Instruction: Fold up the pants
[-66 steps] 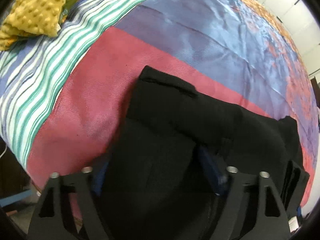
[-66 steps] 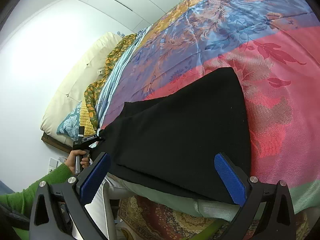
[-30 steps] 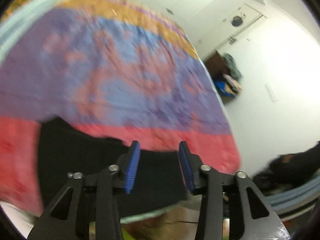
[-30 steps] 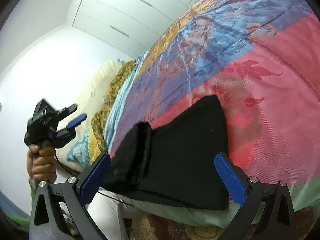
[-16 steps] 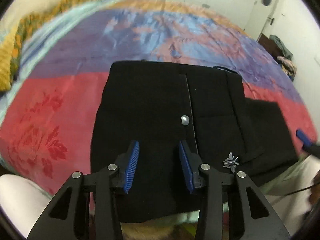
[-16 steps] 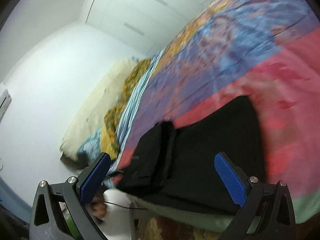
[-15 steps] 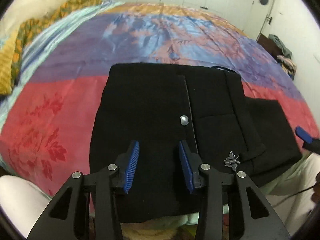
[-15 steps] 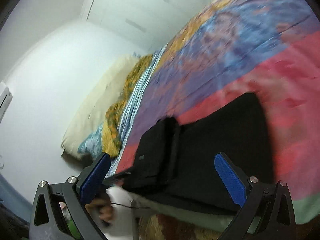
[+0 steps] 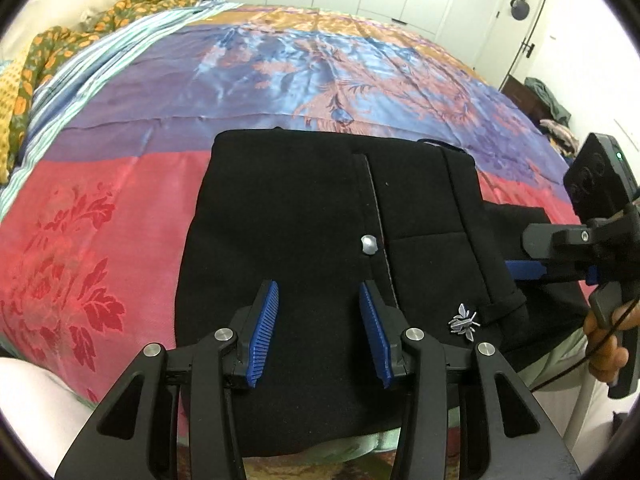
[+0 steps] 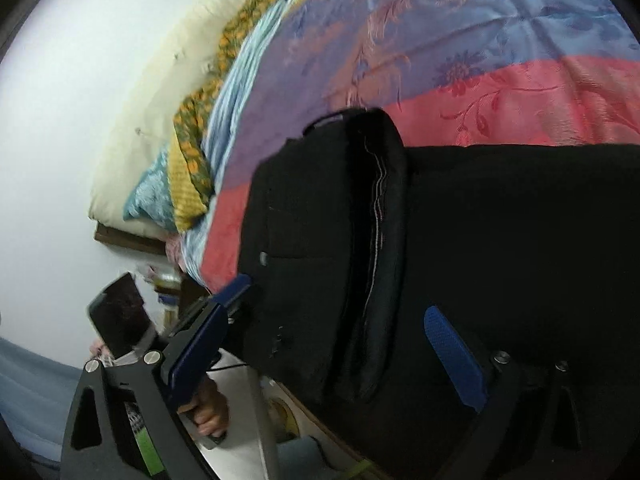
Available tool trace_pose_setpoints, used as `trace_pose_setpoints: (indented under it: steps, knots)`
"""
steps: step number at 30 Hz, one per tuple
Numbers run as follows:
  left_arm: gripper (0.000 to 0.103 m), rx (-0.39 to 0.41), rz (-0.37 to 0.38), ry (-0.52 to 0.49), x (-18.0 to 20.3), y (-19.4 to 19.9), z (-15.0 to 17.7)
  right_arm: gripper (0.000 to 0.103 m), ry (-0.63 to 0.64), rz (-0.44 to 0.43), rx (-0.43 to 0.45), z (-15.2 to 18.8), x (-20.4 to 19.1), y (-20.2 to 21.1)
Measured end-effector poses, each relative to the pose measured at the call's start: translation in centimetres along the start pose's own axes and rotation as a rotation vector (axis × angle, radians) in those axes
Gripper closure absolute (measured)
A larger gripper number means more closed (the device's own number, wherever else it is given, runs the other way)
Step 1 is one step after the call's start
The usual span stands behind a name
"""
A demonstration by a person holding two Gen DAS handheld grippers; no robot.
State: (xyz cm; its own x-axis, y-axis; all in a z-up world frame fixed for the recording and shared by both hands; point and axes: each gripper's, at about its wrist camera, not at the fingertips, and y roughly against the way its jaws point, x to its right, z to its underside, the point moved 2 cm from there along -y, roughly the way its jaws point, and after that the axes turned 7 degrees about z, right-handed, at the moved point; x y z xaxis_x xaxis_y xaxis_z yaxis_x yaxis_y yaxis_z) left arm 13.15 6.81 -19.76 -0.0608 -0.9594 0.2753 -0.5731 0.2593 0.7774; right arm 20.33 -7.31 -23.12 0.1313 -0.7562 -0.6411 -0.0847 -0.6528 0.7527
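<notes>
The left gripper (image 9: 318, 326) has its two blue fingers (image 9: 264, 328) partly open, and they have just opened a little more. Nothing is between them; they hang just over the black pants (image 9: 304, 216), near the silver button (image 9: 369, 244). The right gripper (image 10: 336, 344) is wide open over the thick folded edge of the pants and holds nothing either.

The pants lie in a folded stack on the red part of the bedspread (image 9: 80, 232), at the edge of the bed nearest the person. A small silver bug pin (image 9: 463, 318) sits just right of the button.

The fold looks almost done. To finish well, I think both grippers should press gently and smooth the cloth outward from the button, keeping the edges lined up so the stack does not slide off the bed
</notes>
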Motion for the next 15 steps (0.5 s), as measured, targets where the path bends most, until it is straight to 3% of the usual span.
trace_pose_setpoints:
  steps: [3, 5, 9, 10, 11, 15]
  knots:
    - [0.058, 0.001, -0.008, -0.005, 0.0, 0.1, 0.1, 0.005, 0.009, -0.045, -0.023, -0.3, -0.5, -0.7]
    - [0.058, 0.002, -0.01, -0.003, 0.0, 0.2, 0.2, 0.011, 0.018, -0.085, -0.058, -0.3, -1.1, -1.7]
    - [0.058, 0.005, -0.001, 0.012, -0.3, 0.1, 0.1, 0.023, 0.037, -0.042, -0.083, -0.7, -1.6, -2.9]
    - [0.058, 0.006, 0.002, 0.016, -0.4, 0.1, 0.1, 0.036, 0.042, -0.005, -0.088, -0.9, -1.3, -3.2]
    - [0.057, 0.003, 0.003, 0.015, -0.4, -0.1, 0.1, 0.056, 0.058, 0.06, -0.096, -1.0, -1.1, -3.6]
    - [0.056, 0.014, -0.028, -0.011, -0.1, 0.1, -0.2, 0.065, 0.149, 0.142, -0.082, -1.0, -2.2, -4.0]
